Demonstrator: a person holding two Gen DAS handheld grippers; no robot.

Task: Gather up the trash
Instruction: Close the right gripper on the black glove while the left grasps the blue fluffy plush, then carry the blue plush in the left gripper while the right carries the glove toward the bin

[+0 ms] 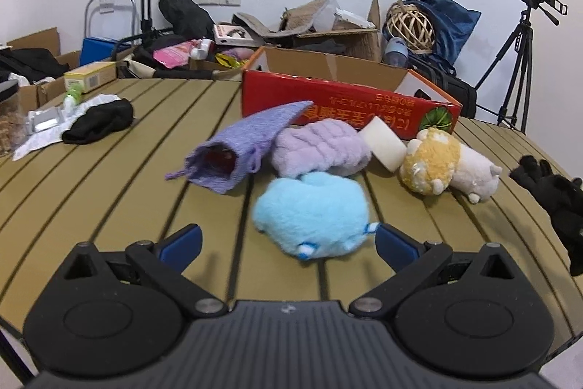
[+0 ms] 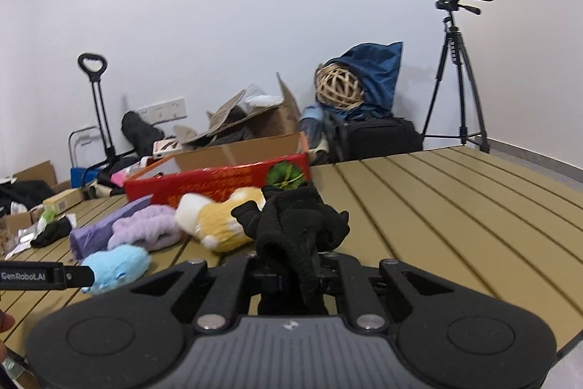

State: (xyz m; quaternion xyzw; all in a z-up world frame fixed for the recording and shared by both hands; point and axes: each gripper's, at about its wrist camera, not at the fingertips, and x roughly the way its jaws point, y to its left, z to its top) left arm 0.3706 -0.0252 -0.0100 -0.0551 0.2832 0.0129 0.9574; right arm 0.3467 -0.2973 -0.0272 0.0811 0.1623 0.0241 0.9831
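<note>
Holding a limp black glove point(image 2: 295, 228) pinched in its closed tips, the right gripper point(image 2: 291, 279) lifts it above the table point(image 2: 455, 206) near the right edge, light and floppy, while the left gripper point(image 1: 288, 239) gapes wide around a soft blue plush toy point(image 1: 309, 210).

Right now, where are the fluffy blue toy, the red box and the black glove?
fluffy blue toy point(image 1: 309, 210), left wrist view, middle of its body
red box point(image 1: 346, 104), left wrist view, printed front wall
black glove point(image 2: 291, 225), right wrist view, bunched middle
</note>
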